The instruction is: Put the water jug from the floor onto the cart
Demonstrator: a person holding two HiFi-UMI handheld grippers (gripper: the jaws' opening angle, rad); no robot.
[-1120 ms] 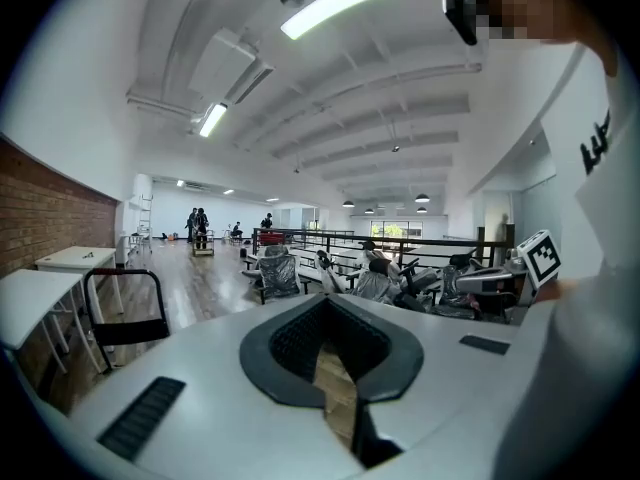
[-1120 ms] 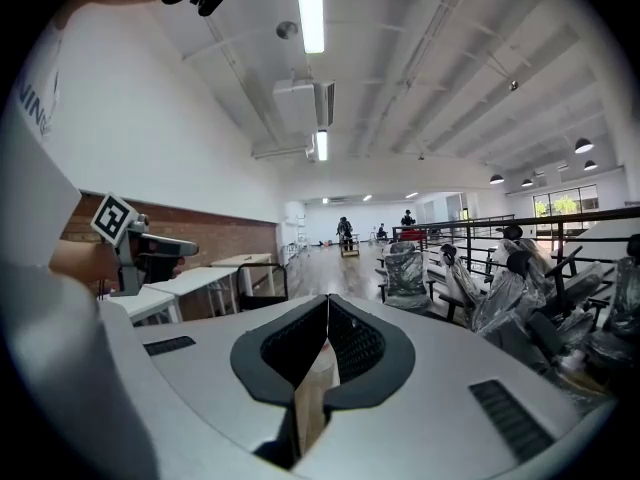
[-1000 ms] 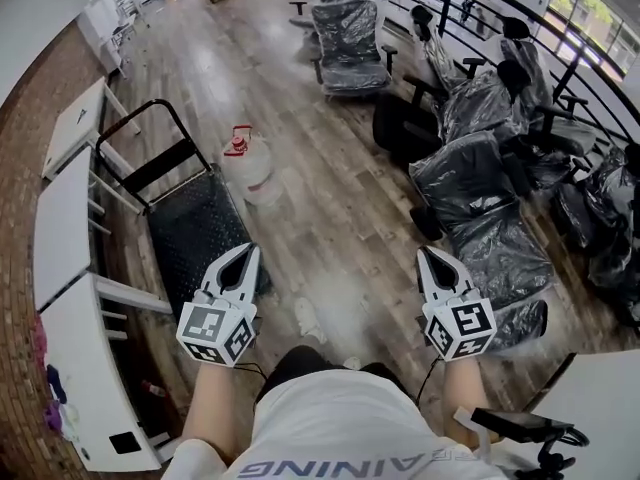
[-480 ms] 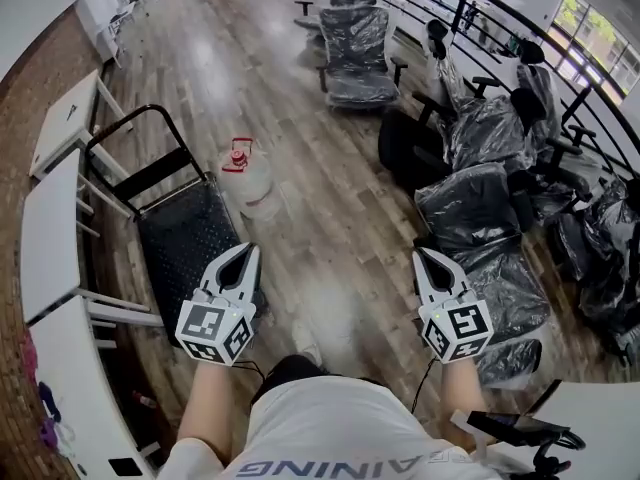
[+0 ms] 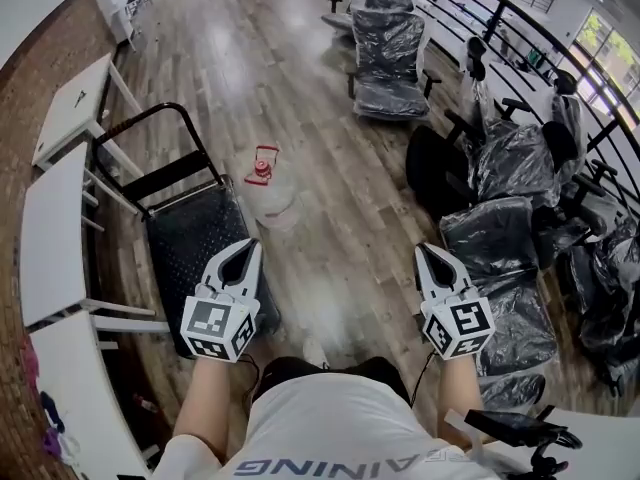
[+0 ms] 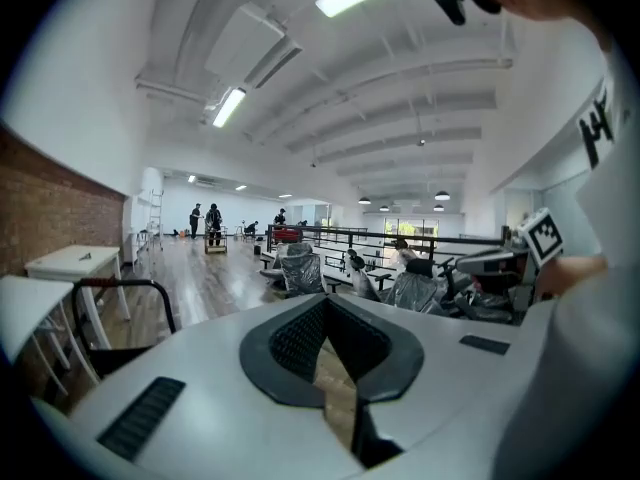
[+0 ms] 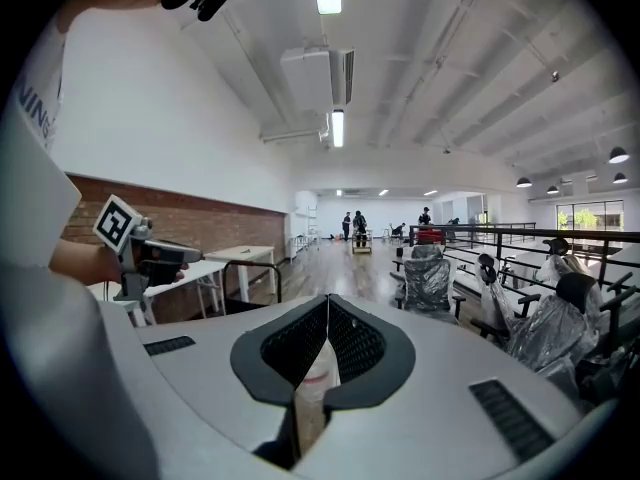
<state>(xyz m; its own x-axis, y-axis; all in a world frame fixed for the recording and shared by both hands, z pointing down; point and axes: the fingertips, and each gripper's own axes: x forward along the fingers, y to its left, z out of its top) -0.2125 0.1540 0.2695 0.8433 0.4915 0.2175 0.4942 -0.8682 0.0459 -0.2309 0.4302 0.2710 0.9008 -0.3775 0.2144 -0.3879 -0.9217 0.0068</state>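
Observation:
The clear water jug [image 5: 270, 190] with a red cap stands upright on the wooden floor, just right of the cart's far end. The black platform cart [image 5: 196, 250] with its upright push handle [image 5: 150, 130] lies at the left. My left gripper [image 5: 246, 247] hovers over the cart's near right edge with its jaws shut and nothing in them. My right gripper [image 5: 428, 253] is held level beside it, over bare floor, also shut and empty. Both are well short of the jug. In the right gripper view, the jug [image 7: 314, 372] shows low between the jaws of the right gripper [image 7: 327, 299]. The left gripper [image 6: 325, 300] looks down the hall.
White desks [image 5: 55, 218] line the brick wall at the left. Plastic-wrapped office chairs [image 5: 500, 238] crowd the right side along a black railing [image 5: 520, 28]. Wooden floor [image 5: 330, 248] runs ahead between them. People stand far down the hall [image 7: 358, 226].
The person has walked forward. The cart and jug have come nearer and shifted right in the head view. Both grippers stay shut, side by side in front of the body.

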